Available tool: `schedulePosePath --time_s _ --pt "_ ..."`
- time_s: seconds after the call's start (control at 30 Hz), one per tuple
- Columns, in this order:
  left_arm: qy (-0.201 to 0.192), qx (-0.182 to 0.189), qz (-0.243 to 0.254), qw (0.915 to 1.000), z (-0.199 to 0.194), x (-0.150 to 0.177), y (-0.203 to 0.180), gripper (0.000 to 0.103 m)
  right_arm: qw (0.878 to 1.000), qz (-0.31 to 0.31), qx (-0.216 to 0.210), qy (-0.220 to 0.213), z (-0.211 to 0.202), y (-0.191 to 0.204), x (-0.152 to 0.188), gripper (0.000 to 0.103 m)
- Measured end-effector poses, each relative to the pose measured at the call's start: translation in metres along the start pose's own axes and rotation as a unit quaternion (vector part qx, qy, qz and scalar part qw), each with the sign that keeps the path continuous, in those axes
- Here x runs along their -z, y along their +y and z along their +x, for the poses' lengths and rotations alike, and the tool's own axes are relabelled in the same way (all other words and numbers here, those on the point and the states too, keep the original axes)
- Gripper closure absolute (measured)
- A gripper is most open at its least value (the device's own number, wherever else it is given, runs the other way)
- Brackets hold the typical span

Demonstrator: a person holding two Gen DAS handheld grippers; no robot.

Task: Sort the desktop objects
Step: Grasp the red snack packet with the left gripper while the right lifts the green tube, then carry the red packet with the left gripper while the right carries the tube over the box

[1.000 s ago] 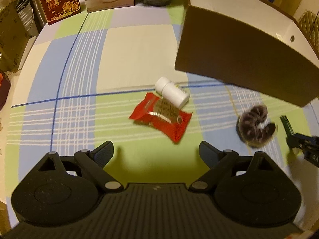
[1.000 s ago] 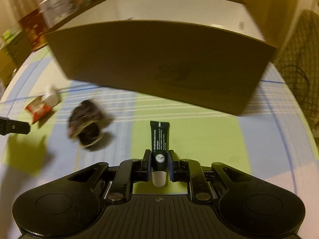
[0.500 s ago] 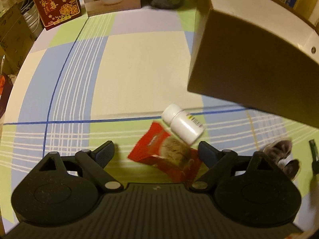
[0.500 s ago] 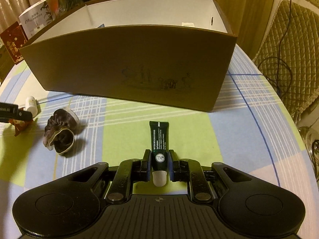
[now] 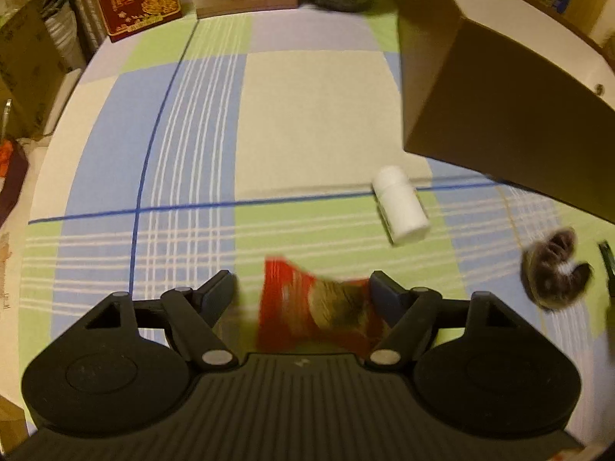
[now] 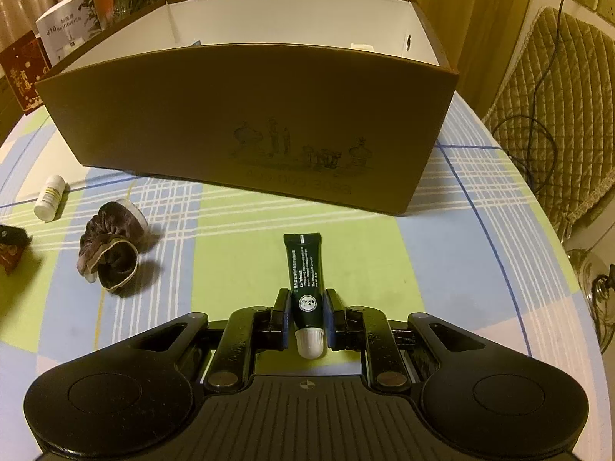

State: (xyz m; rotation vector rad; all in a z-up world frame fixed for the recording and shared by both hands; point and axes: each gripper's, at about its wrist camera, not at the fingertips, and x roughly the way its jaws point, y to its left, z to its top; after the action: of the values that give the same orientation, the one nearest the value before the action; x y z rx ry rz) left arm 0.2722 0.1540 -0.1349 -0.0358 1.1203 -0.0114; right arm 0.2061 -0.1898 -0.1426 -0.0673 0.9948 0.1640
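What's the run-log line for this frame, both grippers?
left gripper: closing around red snack packet, not clamped | right gripper: shut on dark tube | box: ahead

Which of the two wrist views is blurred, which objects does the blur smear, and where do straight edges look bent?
Left wrist view: motion blur smears the red snack packet between the closing left tongs and the dark scrunchie. Right wrist view: sharp, the small print on the dark green tube resolved; fisheye bows the brown box rim. Both: warm, dim light.
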Motion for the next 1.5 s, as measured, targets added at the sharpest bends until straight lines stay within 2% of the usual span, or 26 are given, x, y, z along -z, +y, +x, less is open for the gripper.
schedulePosePath --time_s 0.13,0.2,0.4,0.53,0.7,0.83,0.9,0.97,1.03,1.13,1.2,1.3,1.5 --pt "0.007 0.017 0.032 0.9993 -0.012 0.01 0.002 0.028 1.0 0.0 0.0 0.0 0.0 0.0 0.0 0.089" --pt "0.007 0.02 0.045 0.9987 -0.016 0.012 0.004 0.024 1.0 0.001 0.001 0.0 -0.001 0.001 0.0 0.089" --pt "0.004 0.027 -0.003 0.9996 -0.014 0.004 0.008 0.024 1.0 0.0 0.005 0.001 -0.001 0.001 0.0 0.089" --pt "-0.006 0.019 0.002 0.9998 -0.009 -0.007 -0.003 0.025 1.0 0.0 0.006 0.003 -0.001 0.0 0.0 0.089" --pt "0.001 0.002 0.03 0.9996 0.005 -0.012 -0.015 0.039 1.0 0.002 0.006 0.004 -0.001 0.0 0.0 0.089" --pt "-0.007 -0.003 0.05 0.9987 0.005 -0.009 -0.018 0.043 1.0 0.003 0.007 0.003 -0.001 0.0 0.0 0.089" --pt "-0.011 0.002 0.058 0.9983 0.003 -0.007 -0.019 0.058 1.0 0.002 0.009 0.0 0.0 0.0 -0.001 0.088" --pt "-0.014 0.006 0.065 0.9978 0.002 -0.007 -0.02 0.069 1.0 0.0 0.011 -0.001 0.002 0.0 -0.003 0.086" --pt "-0.013 0.008 0.069 0.9975 0.001 -0.005 -0.02 0.072 1.0 -0.001 0.013 -0.002 0.004 0.0 -0.006 0.081" --pt "-0.012 0.01 0.069 0.9975 -0.002 -0.001 -0.021 0.079 1.0 0.0 0.008 -0.004 0.006 -0.003 -0.008 0.081" --pt "-0.012 0.009 0.068 0.9975 -0.004 0.004 -0.021 0.08 1.0 -0.013 0.005 -0.004 0.006 -0.004 -0.008 0.081" --pt "-0.008 0.011 0.067 0.9976 -0.008 0.011 -0.022 0.08 1.0 -0.018 -0.008 -0.001 0.004 -0.005 -0.006 0.089" --pt "-0.011 0.016 0.065 0.9977 -0.026 0.023 -0.029 0.081 0.998 -0.019 -0.05 0.024 -0.006 -0.006 0.0 0.089"
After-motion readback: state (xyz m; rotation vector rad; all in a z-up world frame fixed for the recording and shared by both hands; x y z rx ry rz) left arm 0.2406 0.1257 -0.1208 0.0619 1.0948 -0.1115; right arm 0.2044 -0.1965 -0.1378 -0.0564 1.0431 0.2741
